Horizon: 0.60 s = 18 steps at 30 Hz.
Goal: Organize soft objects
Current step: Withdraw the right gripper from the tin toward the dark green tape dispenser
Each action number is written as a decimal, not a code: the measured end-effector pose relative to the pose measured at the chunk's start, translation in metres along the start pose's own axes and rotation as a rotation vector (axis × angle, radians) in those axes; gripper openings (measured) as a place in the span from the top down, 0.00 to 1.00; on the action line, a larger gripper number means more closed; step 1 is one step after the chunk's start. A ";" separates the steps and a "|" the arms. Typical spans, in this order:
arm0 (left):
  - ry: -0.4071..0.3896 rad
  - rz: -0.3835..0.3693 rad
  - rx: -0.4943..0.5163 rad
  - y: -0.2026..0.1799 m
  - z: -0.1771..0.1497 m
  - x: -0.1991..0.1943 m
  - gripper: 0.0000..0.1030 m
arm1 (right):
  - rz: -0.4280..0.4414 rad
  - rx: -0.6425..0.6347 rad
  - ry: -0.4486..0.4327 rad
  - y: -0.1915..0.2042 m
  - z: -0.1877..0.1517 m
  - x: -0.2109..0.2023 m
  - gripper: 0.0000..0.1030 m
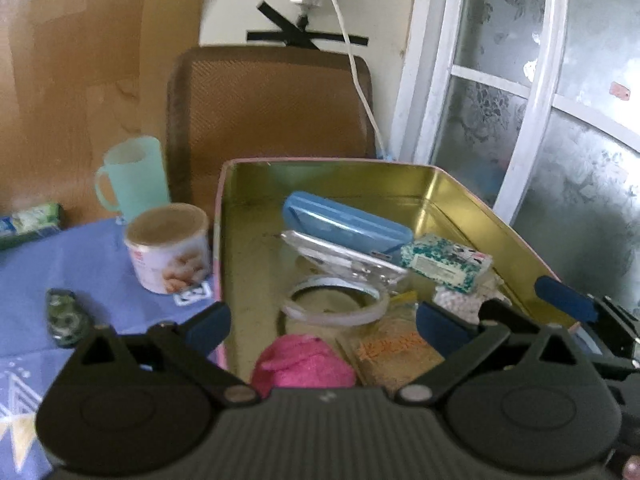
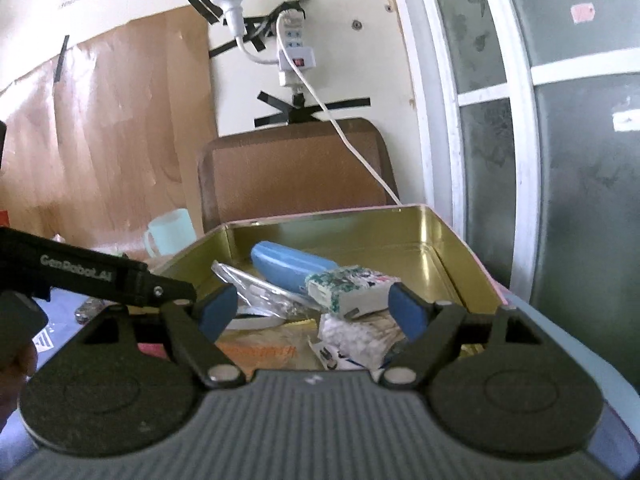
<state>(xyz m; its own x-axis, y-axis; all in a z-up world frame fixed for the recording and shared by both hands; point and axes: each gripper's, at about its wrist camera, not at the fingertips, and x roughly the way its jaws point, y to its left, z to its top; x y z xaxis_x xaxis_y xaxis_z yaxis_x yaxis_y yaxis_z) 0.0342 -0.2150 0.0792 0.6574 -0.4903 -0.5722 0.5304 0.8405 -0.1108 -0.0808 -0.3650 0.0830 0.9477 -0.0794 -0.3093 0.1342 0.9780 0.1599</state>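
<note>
A tin (image 1: 472, 196) stands on a table (image 1: 80, 264) before a chair (image 1: 272, 100), with a can (image 1: 170, 248) just beside its left wall and a mug (image 1: 134, 178) behind the can. Inside the tin, a case (image 1: 344, 224) lies toward the back on a clear packet (image 1: 340, 258), a small box (image 1: 448, 266) to their right, a tape ring (image 1: 336, 304) in front and a cloth ball (image 1: 304, 364) nearest the front. A window (image 1: 540, 100) rises behind the tin on the right, and a cable (image 1: 352, 60) hangs down the wall past the chair.
</note>
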 end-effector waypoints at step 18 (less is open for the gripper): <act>-0.077 0.115 -0.027 0.052 -0.023 -0.046 0.00 | 0.048 0.043 0.021 0.025 0.010 0.000 0.19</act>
<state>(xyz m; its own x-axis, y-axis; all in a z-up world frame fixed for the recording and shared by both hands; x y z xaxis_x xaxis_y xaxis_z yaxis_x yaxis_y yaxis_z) 0.0190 -0.1436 0.0806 0.7525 -0.4058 -0.5187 0.4354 0.8975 -0.0705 -0.0747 -0.3425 0.0968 0.9471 -0.0285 -0.3198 0.1019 0.9712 0.2152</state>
